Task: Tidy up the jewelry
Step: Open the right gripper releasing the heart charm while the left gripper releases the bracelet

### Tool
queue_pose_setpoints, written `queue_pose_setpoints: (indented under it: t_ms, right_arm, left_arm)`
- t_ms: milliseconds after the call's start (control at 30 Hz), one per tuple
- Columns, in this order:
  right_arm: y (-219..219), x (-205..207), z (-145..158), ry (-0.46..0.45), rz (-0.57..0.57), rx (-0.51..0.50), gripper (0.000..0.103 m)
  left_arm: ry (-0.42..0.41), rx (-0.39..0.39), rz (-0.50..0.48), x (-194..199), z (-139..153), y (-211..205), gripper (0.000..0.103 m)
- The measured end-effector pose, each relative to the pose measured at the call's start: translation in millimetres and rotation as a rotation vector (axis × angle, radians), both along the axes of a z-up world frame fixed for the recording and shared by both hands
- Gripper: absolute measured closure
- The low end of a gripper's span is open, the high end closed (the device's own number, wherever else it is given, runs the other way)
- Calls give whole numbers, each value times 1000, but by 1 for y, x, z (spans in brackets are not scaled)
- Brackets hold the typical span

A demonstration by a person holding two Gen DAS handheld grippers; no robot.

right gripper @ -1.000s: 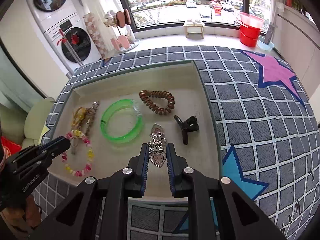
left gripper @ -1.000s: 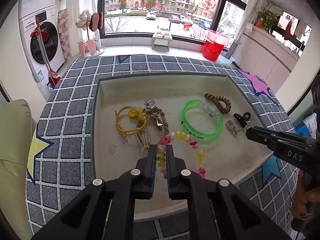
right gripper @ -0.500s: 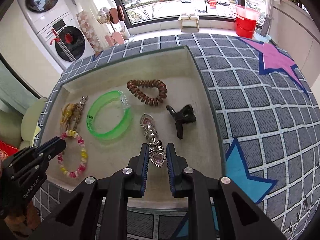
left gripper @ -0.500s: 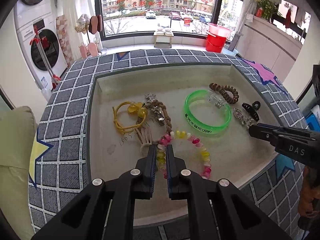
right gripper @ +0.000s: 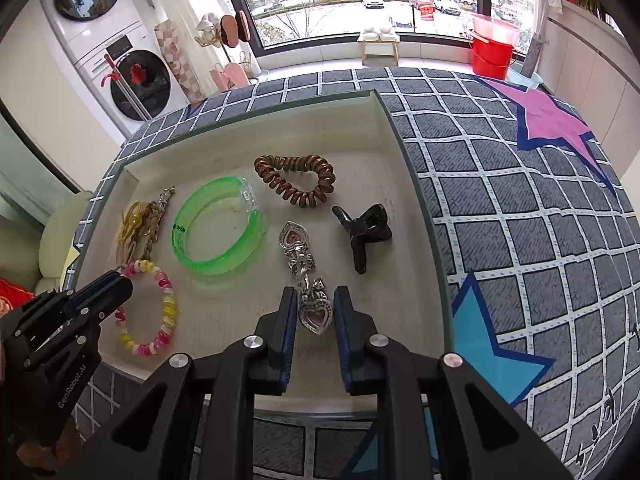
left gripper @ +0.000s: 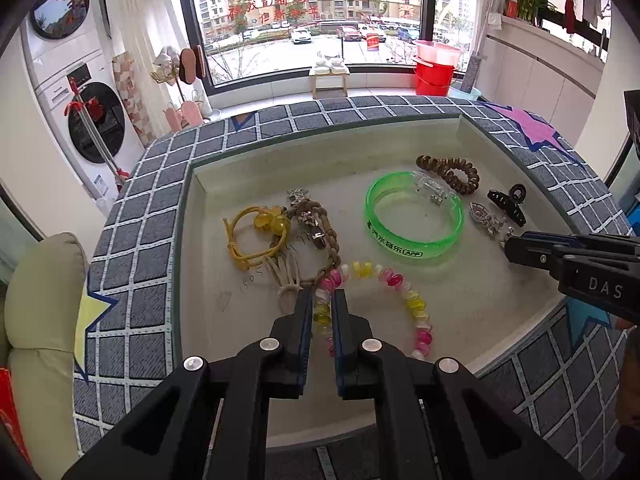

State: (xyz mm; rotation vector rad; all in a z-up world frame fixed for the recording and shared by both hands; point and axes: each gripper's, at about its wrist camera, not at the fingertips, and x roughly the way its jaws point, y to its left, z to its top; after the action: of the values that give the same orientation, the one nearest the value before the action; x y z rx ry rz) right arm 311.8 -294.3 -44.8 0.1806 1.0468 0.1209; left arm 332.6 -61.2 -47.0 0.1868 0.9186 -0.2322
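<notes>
Left claw [left gripper: 321, 304]: pinching the bead bracelet [left gripper: 384, 280] at its near-left arc, pads pressed onto the beads, probably to drag it clear of the tangle beside it.
Bead bracelet: in the tray [left gripper: 460, 304], toward its near-left corner, touching the braided cord [left gripper: 330, 236].
Right claw [right gripper: 316, 312]: jaws opening, small gaps either side of the heart brooch [right gripper: 306, 276], likely just set down in a line with the others.
Heart brooch: near the tray's front edge, right of centre; its lower heart lies between the right claw's pads, the rest stretching away toward the far edge.
Neighbours: green bangle [right gripper: 220, 226] left of the brooch, black hair clip [right gripper: 362, 232] right, both apart from it.
</notes>
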Motion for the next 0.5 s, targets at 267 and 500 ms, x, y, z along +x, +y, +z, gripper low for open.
queue_pose_setpoints:
  t_ms: [267,500]
  right_arm:
    - [8,-2,3,-3,22,7,58]
    - [-2,-9,21,-55,-9,41,47]
  left_arm:
    - [-13,-1,7,-2,6,1,80]
    - [-49,-13,34,-6,17,9,79]
